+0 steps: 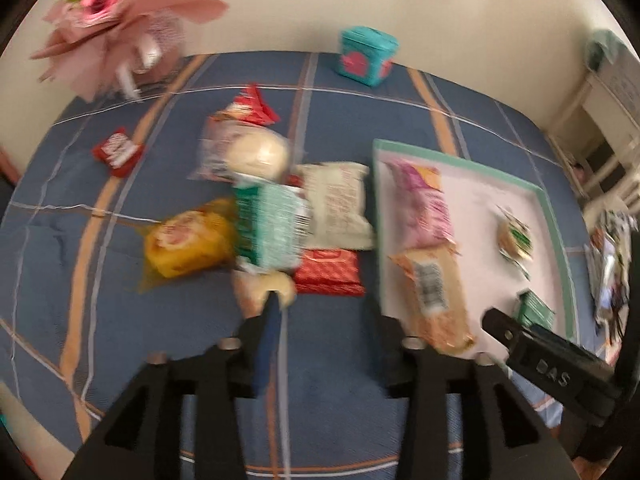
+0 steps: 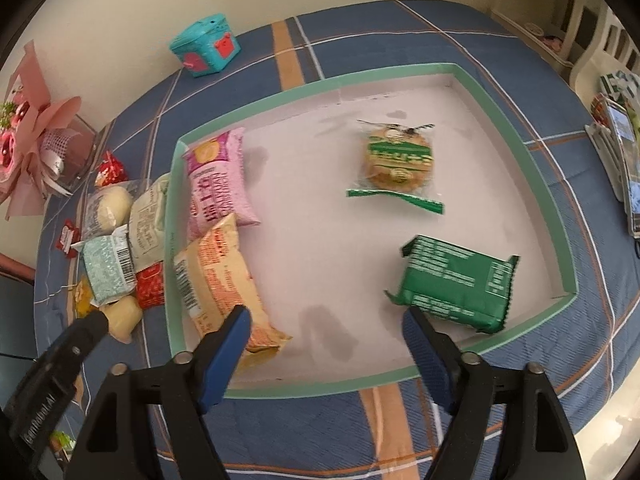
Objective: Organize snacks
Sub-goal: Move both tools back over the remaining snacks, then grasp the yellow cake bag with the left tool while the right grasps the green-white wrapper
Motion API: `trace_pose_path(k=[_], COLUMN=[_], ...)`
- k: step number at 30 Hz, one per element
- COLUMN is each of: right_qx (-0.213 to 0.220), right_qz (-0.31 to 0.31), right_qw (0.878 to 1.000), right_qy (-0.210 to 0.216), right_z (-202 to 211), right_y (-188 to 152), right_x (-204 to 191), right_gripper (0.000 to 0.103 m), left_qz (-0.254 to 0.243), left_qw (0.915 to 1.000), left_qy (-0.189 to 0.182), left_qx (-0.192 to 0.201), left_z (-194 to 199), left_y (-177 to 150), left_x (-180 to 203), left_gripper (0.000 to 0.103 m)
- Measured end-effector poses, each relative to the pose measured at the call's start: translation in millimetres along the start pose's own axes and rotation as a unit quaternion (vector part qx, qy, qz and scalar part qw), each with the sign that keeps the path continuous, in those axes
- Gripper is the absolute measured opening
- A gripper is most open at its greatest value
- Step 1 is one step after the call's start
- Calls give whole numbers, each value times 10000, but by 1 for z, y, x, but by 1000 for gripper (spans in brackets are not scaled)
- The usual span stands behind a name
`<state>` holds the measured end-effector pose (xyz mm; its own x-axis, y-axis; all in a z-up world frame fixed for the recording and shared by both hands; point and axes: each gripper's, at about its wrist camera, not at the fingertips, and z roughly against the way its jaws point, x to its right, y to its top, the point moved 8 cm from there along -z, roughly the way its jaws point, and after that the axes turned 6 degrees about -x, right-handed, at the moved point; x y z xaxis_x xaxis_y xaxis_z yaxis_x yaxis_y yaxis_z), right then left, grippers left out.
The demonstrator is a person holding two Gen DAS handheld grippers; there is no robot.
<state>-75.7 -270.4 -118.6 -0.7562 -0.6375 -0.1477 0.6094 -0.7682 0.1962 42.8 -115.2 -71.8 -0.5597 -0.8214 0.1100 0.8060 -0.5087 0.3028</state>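
Take the green-rimmed tray (image 2: 560,216) as your reference; it rests on a blue plaid cloth (image 2: 360,28) covering the surface.

**Hard to read.** The left wrist view is motion-blurred, so you cannot read any print on the snacks there. Beside the tray's left rim, the packets overlap in a pile: a red packet (image 1: 328,276) is partly covered by a teal packet (image 1: 272,228), and a pale bun-like item (image 1: 268,292) is only partly visible at the pile's near edge. A stack of printed items (image 2: 624,152) well to the right of the tray is cut off by the lens rim.

**Count, inside the tray: four.**
- One pink packet (image 2: 218,184) and one orange packet (image 2: 224,288), both along the left wall.
- One clear-wrapped round cake (image 2: 400,160) near the centre.
- One dark green packet (image 2: 456,284) by the near right corner.

**Count, outside the tray.** About nine snacks lie to its left, including a yellow packet (image 1: 188,244), a white packet (image 1: 336,208) and a clear-wrapped bun (image 1: 256,156); the overlap makes the count uncertain. One teal box (image 2: 206,46) stands beyond the tray; one pink bouquet (image 2: 32,152) sits far left.

**Gripper state.**
- Left hand-held gripper (image 1: 320,320): jaws partly apart over the cloth just left of the tray, nothing between them.
- Right hand-held gripper (image 2: 326,328): jaws wide apart over the tray's near edge, gripping nothing.
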Motion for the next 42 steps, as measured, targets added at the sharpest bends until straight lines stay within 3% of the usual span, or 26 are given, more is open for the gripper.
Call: trace_pose_path(k=[1, 6, 16, 21, 24, 30, 42], right_qx=[28, 223, 613, 589, 517, 537, 411], right_qz=[18, 143, 605, 877, 976, 1211, 1332], right_qw=[10000, 9995, 9945, 9906, 9874, 9839, 9850], right_qy=[32, 176, 592, 864, 1131, 1199, 1016], right_z=[0, 5, 18, 15, 10, 4, -24], right_y=[0, 1, -2, -5, -7, -5, 9], right_x=[-3, -23, -83, -118, -138, -165, -183], right_gripper=[95, 103, 103, 103, 103, 103, 101], left_qz=[76, 550, 1274, 1500, 1619, 1812, 1855], left_qw=[9999, 9979, 9898, 9862, 9837, 9810, 9809], left_qy=[100, 270, 483, 488, 489, 289, -72], left_qx=[51, 217, 421, 511, 609, 625, 590], left_z=[0, 6, 3, 4, 5, 0, -21], left_y=[3, 8, 17, 18, 20, 26, 45], left_x=[-7, -49, -109, -134, -148, -160, -154], left_gripper=[56, 75, 93, 100, 101, 102, 102])
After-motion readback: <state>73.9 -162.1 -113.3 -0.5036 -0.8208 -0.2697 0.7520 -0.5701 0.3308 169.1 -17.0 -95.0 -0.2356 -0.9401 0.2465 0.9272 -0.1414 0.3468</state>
